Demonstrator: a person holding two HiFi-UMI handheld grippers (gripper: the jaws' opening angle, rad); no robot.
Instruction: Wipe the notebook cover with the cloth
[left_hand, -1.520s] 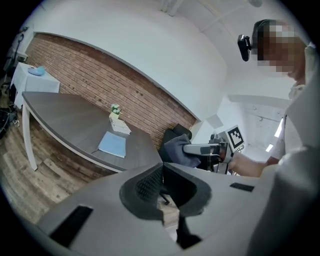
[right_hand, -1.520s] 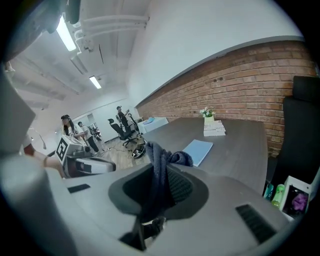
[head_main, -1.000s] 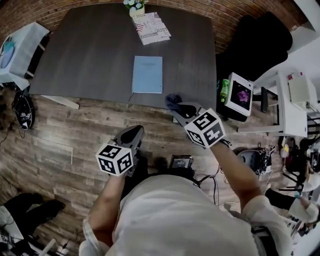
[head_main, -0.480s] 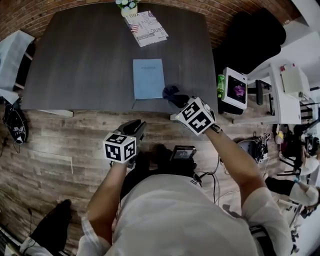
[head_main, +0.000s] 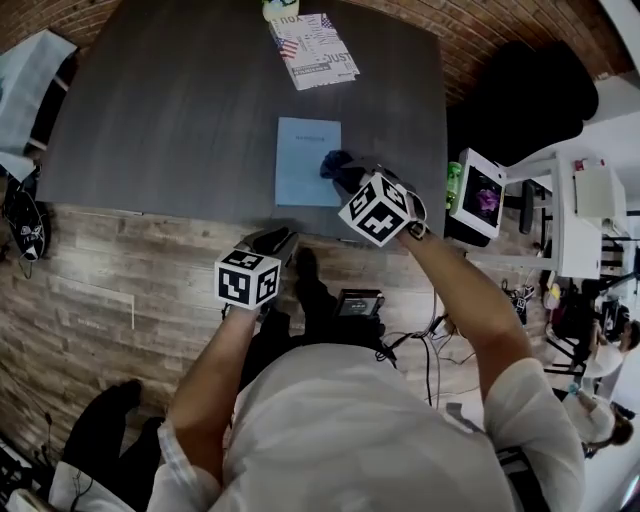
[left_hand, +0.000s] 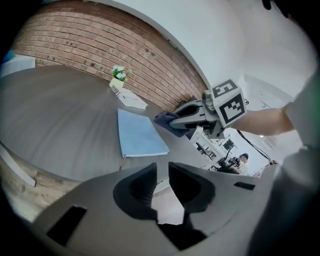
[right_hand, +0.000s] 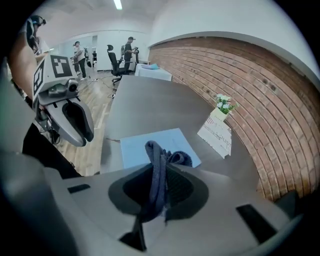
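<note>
The flower pot (head_main: 280, 8) at the bench's far edge was cut off by the frame, and the print on the leaflet (head_main: 315, 50) beside it was too small to read. Whether the cloth touched the cover could not be told. The pale blue notebook (head_main: 303, 160) lay closed and flat near the front edge of the dark grey bench (head_main: 160, 110). The right hand-held gripper (head_main: 348, 180) was clamped on the bunched dark blue cloth (head_main: 333, 163) over the notebook's right edge. The left hand-held gripper (left_hand: 161, 182) hung above the plank floor (head_main: 100, 280), jaws narrowly apart, empty. A brick wall (right_hand: 240, 75) stood behind.
</note>
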